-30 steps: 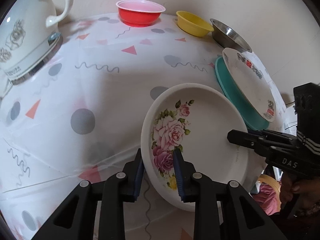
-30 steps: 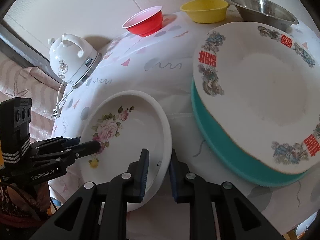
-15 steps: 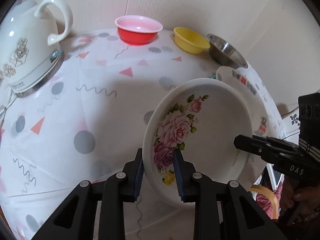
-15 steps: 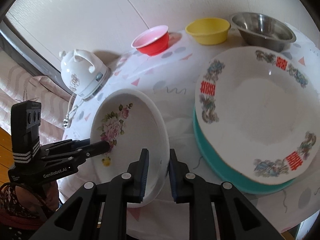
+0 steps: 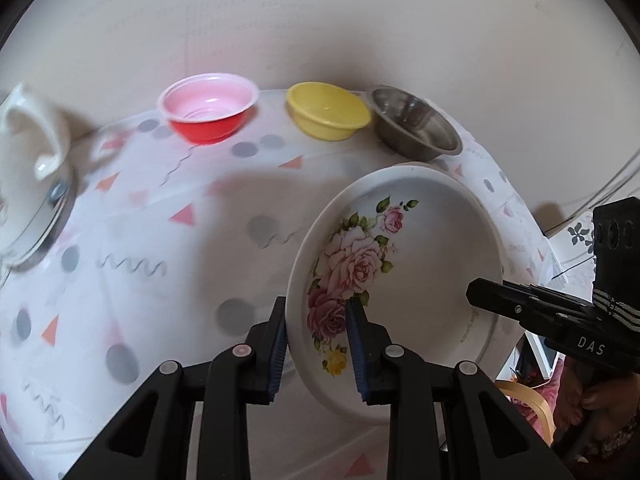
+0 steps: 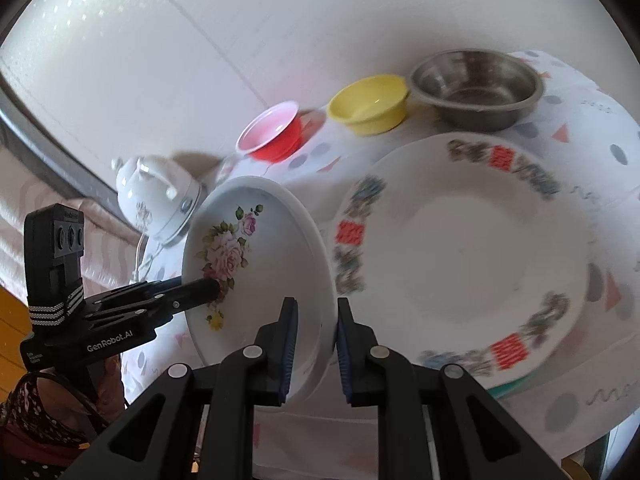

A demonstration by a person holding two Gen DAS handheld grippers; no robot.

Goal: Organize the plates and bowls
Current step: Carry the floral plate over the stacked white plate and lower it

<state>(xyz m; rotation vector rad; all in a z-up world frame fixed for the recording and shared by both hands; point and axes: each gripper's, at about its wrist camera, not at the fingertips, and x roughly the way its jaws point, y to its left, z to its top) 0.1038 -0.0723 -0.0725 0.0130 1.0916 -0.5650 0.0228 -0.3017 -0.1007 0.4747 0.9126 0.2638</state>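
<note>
**Rose bowl gripped at both rims, off the worktop**

Rose bowl [image 5: 400, 280] fills your left wrist view: white, tilted, with pink roses painted inside. Your left tongs [image 5: 316, 344] are clamped on its near rim, one blue pad outside the wall and one inside, pressing on the flowers. Across the bowl, your right tongs [image 5: 474, 294] bite the opposite rim. Behind it, along the wall, stand a red bowl [image 5: 208, 114], a yellow bowl [image 5: 328, 116] and a steel bowl [image 5: 416, 128], all on the patterned worktop [image 5: 160, 240]. A white kettle [image 5: 28, 168] sits at the left edge (only part of it shows).

From your right wrist view, the right tongs [image 6: 314, 336] are closed on the rose bowl's [image 6: 248, 264] rim, narrow gap, wall between the pads. The left tongs [image 6: 216, 290] reach in from the left onto the far rim. Just to the right lies a large white plate [image 6: 472, 248] with red-and-grey border marks, resting on a teal plate [image 6: 506, 388] whose edge peeks out beneath. The three small bowls and the kettle [image 6: 156, 196] stand beyond.
</note>
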